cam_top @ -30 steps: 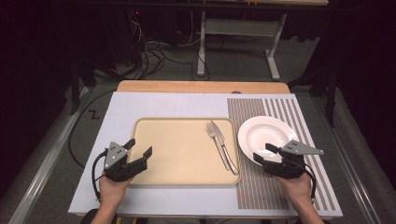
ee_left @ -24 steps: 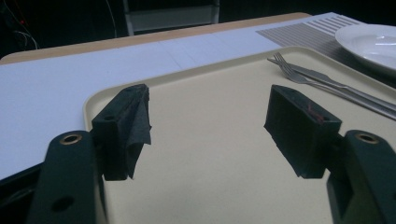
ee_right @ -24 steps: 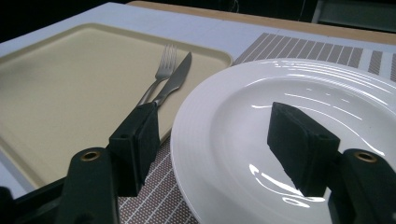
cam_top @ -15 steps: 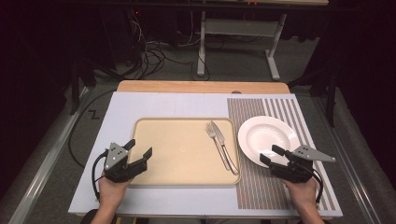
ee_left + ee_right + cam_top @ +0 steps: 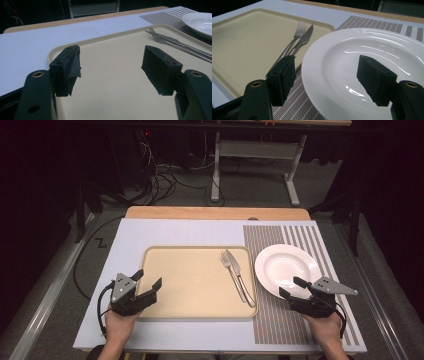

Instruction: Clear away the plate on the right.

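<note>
- Your left gripper [image 5: 148, 286] sits over the near left corner of the beige tray [image 5: 190, 287], its jaws spread wide with nothing between them.
- Your right gripper [image 5: 292, 287] hovers at the near edge of the white plate [image 5: 280, 262], jaws likewise apart and empty.
- The plate rests on the striped placemat [image 5: 295, 320], just beside the tray.
- A fork [image 5: 231, 266] and knife [image 5: 239, 275] lie side by side, touching, along the tray's right side.

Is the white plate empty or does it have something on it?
Empty. The white plate shows only bare glossy surface; the fork and knife lie on the tray.
</note>
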Available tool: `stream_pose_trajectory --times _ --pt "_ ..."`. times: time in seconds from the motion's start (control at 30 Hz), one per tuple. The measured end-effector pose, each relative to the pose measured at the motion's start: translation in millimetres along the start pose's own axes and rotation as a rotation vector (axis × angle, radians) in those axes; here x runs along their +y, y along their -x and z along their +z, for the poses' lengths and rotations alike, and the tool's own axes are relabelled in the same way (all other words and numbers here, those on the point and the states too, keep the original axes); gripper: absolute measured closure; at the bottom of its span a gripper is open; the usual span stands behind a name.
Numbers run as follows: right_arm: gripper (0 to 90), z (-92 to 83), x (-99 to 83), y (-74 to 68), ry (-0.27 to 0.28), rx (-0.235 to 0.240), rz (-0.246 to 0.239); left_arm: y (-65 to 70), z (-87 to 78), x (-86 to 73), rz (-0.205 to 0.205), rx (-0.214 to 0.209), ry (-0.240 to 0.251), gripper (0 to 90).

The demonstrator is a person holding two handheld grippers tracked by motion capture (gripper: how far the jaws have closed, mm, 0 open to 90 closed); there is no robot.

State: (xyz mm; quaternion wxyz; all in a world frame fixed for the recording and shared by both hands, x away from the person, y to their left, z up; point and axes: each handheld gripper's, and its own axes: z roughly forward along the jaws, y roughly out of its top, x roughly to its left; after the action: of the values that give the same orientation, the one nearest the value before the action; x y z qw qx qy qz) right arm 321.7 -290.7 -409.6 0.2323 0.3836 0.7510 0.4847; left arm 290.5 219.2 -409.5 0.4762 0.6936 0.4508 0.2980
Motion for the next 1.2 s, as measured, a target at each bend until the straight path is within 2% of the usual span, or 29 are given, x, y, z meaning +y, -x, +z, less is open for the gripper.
stream_pose_trajectory --times 0.2,0.53,0.67,0.97,1.2 --pt "34.0 1.0 0.0 -5.2 -0.038 -0.002 -0.041 2.8 -3.1 0.0 0.017 0.003 0.004 31.8" --pt "35.3 6.4 0.6 -10.4 -0.09 -0.011 -0.092 3.1 -2.5 0.2 0.024 0.006 0.001 31.8" --pt "36.3 9.5 0.6 -13.2 -0.116 -0.03 -0.144 3.6 -2.3 0.2 0.026 0.007 0.002 31.8" --pt "38.4 16.0 2.1 -19.6 -0.165 -0.053 -0.207 3.8 -2.1 0.2 0.026 0.005 0.001 31.8" --pt "41.9 23.4 2.4 -21.1 -0.231 -0.06 -0.231 4.0 -2.1 0.2 0.027 0.004 0.001 31.9"
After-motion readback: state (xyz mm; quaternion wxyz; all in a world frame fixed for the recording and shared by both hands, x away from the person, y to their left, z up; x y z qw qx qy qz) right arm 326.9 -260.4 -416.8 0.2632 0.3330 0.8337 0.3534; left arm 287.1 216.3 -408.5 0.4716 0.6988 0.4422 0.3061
